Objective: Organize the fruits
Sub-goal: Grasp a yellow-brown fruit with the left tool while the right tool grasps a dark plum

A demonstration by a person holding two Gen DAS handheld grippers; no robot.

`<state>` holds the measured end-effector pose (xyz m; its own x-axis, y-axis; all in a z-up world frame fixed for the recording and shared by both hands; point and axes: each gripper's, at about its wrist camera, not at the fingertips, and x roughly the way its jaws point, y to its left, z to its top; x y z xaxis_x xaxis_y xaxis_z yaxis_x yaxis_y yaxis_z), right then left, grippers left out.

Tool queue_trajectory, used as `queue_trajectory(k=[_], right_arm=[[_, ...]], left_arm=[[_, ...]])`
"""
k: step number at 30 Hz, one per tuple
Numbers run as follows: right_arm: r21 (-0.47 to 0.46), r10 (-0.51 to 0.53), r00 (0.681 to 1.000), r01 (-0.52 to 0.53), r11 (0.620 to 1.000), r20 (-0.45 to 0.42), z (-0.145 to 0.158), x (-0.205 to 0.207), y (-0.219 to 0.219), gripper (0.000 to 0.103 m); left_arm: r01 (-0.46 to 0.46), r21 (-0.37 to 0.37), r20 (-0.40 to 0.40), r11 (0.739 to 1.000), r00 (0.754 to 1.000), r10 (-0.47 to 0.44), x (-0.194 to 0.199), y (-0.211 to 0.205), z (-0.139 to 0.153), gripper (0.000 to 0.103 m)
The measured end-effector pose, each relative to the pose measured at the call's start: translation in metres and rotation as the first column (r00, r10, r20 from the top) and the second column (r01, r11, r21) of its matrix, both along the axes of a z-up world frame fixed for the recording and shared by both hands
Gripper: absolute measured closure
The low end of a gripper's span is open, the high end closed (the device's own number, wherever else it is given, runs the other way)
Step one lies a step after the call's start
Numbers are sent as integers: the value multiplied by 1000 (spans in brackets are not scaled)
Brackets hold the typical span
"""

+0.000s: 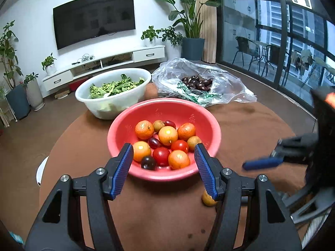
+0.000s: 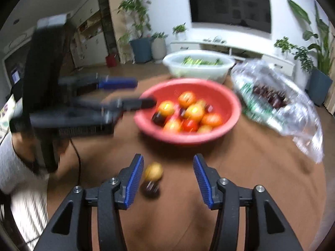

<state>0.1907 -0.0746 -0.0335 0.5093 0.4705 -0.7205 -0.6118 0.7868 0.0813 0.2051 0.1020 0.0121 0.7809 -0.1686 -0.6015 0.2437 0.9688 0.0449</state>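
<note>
A red bowl (image 1: 117, 129) (image 2: 235, 104) in the middle of the brown round table holds several oranges (image 1: 168, 135), red tomatoes (image 1: 161, 156), dark plums and small tan fruits. My left gripper (image 1: 164, 167) (image 2: 144, 93) hovers open over the bowl's near rim with nothing between its pads. One small yellow-tan fruit (image 2: 153, 171) (image 1: 207, 199) is on the table in front of the bowl. My right gripper (image 2: 168, 177) (image 1: 263, 154) stands open around it. The fruit sits close by the left pad, well apart from the other pad. The right wrist view is blurred.
A white basin (image 1: 83, 98) (image 2: 173, 64) of green leaves stands behind the bowl. Beside it lies a clear plastic bag (image 1: 230, 87) (image 2: 293, 115) with dark cherries (image 1: 196, 82). A grey sleeve (image 2: 10, 167) shows at the left. A TV, a cabinet and plants are beyond the table.
</note>
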Motion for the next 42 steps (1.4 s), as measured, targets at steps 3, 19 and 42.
queue_trajectory(k=[3,19,42], right_arm=[[-45,26,999,-27,999,-32,-18,-10,9,50],[-46,22,994,-27,999,-107,-40,5,16,70],[-43,-41,992,36,998,-121,-30,-20,-22,74]], left_arm=[[-3,-21,-5,1000,1000,3,-18,2,-1,44],[24,-50,-97,998,995,-29,-50,-7,-31,44],[136,-96,-251,986,955,-156,-9,-50,-71,44]])
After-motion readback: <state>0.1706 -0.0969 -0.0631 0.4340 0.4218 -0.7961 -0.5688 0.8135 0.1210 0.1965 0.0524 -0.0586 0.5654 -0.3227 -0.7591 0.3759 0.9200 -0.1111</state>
